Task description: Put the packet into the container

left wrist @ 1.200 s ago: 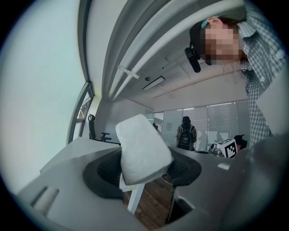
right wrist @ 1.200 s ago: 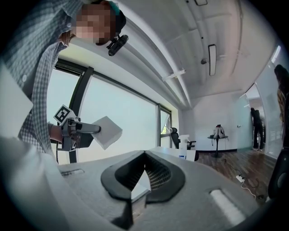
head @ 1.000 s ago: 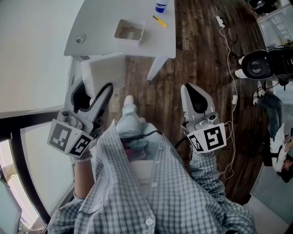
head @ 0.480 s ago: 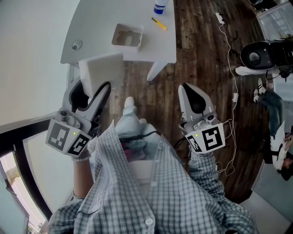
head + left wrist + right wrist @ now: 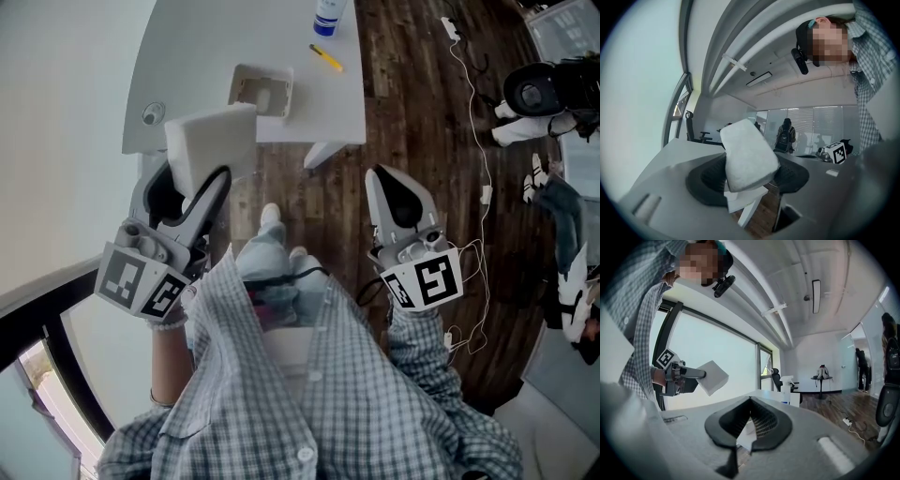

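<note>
A white, block-shaped packet [image 5: 211, 145] is clamped between the jaws of my left gripper [image 5: 194, 180], held level in the air at the near edge of the white table [image 5: 197, 47]. In the left gripper view the packet [image 5: 747, 157] fills the space between the black pads. The container [image 5: 262, 90], a small open whitish tray, sits on the table just beyond and right of the packet. My right gripper [image 5: 397, 199] hangs over the wooden floor, its jaws together with nothing in them. The right gripper view shows the packet [image 5: 714, 377] off to the left.
A yellow pen-like tool [image 5: 327, 58] and a blue-and-white bottle [image 5: 330, 13] lie on the table behind the container. A white cable [image 5: 476, 131] trails over the floor at the right, near a black device [image 5: 544, 92]. A window frame [image 5: 56, 328] runs along the left.
Both grippers have moved toward the table. The packet, still held, now overlaps the table's near edge next to the container. The right gripper stays shut.
</note>
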The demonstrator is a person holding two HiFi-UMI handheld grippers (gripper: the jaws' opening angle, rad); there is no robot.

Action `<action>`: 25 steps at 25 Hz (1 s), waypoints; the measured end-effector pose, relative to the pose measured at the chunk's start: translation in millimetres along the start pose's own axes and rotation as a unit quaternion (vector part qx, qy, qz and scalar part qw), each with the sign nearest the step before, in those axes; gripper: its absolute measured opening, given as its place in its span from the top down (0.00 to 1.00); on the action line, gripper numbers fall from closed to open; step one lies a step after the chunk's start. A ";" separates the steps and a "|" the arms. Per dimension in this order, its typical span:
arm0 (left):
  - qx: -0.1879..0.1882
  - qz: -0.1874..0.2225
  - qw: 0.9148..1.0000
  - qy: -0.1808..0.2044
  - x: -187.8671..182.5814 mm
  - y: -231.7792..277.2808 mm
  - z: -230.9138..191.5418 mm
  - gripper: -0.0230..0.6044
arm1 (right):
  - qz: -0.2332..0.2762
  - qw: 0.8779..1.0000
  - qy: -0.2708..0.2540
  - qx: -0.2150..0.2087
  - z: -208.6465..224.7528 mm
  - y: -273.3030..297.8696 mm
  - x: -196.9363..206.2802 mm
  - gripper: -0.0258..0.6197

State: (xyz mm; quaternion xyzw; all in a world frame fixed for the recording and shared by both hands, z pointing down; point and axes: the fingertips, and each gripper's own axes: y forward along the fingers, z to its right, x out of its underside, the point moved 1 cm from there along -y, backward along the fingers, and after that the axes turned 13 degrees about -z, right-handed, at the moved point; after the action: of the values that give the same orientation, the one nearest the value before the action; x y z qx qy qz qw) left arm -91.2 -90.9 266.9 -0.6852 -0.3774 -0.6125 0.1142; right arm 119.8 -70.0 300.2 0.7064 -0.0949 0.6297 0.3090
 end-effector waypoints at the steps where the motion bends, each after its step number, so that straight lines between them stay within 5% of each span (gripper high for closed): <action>1: 0.003 0.000 1.000 0.000 -3.3 3.7 -4.6 0.53 | 0.000 1.000 0.000 0.002 1.6 4.2 -2.6 0.96; 25: 0.070 -0.007 0.997 0.013 -33.9 58.4 -86.3 0.53 | -0.007 0.998 -0.001 0.064 11.6 75.2 -37.1 0.96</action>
State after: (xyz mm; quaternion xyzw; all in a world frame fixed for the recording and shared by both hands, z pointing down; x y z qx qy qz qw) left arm -116.6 -197.3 272.7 -0.6649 -0.4222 -0.5943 0.1623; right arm 83.1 -145.5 288.7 0.7258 -0.0501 0.6318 0.2674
